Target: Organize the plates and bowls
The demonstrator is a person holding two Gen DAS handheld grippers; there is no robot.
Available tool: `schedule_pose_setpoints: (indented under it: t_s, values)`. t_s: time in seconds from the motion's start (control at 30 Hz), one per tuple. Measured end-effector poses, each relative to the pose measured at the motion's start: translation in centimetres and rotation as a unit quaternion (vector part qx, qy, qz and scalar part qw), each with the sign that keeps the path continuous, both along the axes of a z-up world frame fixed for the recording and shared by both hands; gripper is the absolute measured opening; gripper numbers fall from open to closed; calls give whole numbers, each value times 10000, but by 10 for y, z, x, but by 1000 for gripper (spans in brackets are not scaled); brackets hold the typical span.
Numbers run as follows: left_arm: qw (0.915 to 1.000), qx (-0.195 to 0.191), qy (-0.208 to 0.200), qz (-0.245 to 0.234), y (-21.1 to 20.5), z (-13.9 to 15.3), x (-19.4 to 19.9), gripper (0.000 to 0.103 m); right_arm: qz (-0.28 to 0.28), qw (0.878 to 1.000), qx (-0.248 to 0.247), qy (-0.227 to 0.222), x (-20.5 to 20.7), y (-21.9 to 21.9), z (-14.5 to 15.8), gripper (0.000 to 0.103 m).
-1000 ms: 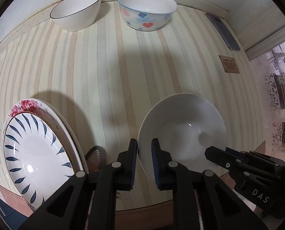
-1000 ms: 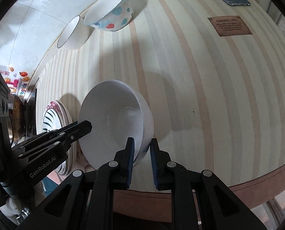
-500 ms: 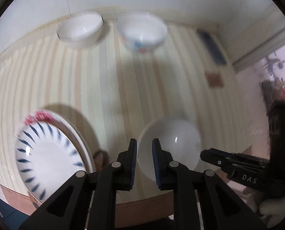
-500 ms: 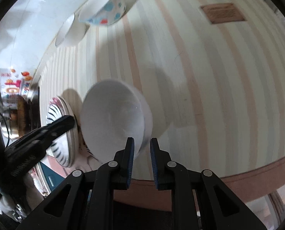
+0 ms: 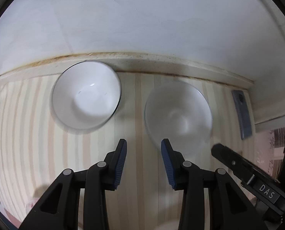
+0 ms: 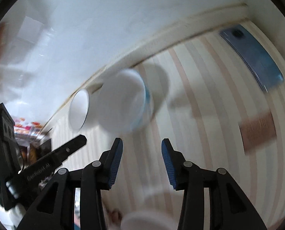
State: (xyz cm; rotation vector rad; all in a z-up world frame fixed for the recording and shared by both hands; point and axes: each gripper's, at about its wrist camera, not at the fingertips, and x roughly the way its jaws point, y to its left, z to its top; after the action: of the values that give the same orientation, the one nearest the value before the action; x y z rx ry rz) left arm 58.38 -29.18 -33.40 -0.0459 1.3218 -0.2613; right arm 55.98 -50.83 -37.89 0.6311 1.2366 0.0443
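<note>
Two bowls stand at the back of the striped table by the wall. The white bowl with a thin dark rim (image 5: 86, 95) is on the left, also in the right wrist view (image 6: 79, 109). The blue-rimmed patterned bowl (image 5: 178, 113) is to its right, blurred in both views (image 6: 123, 103). My left gripper (image 5: 143, 153) is open and empty, just short of the gap between the bowls. My right gripper (image 6: 141, 153) is open and empty, in front of the patterned bowl. A pale blurred rim (image 6: 148, 220), perhaps the plain white bowl, shows at the bottom edge below the right gripper.
A blue phone (image 5: 241, 113) lies at the table's back right, also in the right wrist view (image 6: 251, 59). A brown card (image 6: 257, 132) lies on the table at the right. The wall rises directly behind the bowls. Clutter (image 6: 27, 134) sits past the table's left end.
Both grippers have opened and let go of the plain white bowl. Both have moved forward toward the two bowls at the back wall; the stacked plates have left the view.
</note>
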Motion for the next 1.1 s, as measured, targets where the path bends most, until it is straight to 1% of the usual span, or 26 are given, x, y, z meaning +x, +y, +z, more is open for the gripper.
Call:
schedule_pose_setpoints:
  t_s: [0.07,0.13,0.17,0.2,0.3,0.43,0.47,0.53,0.67,0.77,0.87,1.0,1.1]
  values:
    - [9999,1,107,-57,-8,-12,13,35,-18,9999,-91,59,19,3,-9,45]
    - [9998,-17,175,-82,-12,-21,20,34,-46,9996,-127,233,37,3,-23,45]
    - [9998,-39,159,-86,-13,-24,23,26,-59,9995,-92,283,41,4,-28,45]
    - [9999,-64,119,-100,-15,-27,25,18,-78,9995,-59,315,47,3,-33,43]
    - [9999,-23,59,-88,-18,-31,28,15,-68,9994,-186,289,56,6,-43,13]
    - [9999,38,-7,-165,-19,-28,23,14,69,9978,-644,132,57,16,-39,11]
    - [9997,80,-58,-206,-20,-26,20,14,100,9976,-677,126,57,17,-38,11]
    - [9996,72,-119,-253,-19,-19,14,14,136,9976,-665,122,50,19,-34,11]
    - [9993,-13,-103,-350,-16,-5,-3,14,177,9978,-620,122,32,21,-23,11]
    - [9986,-30,-164,-510,-12,15,-28,14,185,9981,-577,116,9,24,-9,11]
    - [9974,-69,-253,-664,-10,33,-50,14,255,9980,-568,141,-18,30,7,11]
    - [9958,-241,-265,-844,-2,59,-86,14,331,9980,-512,146,-64,38,31,11]
    - [9947,-363,-183,-941,2,64,-110,14,355,9980,-490,202,-96,35,43,11]
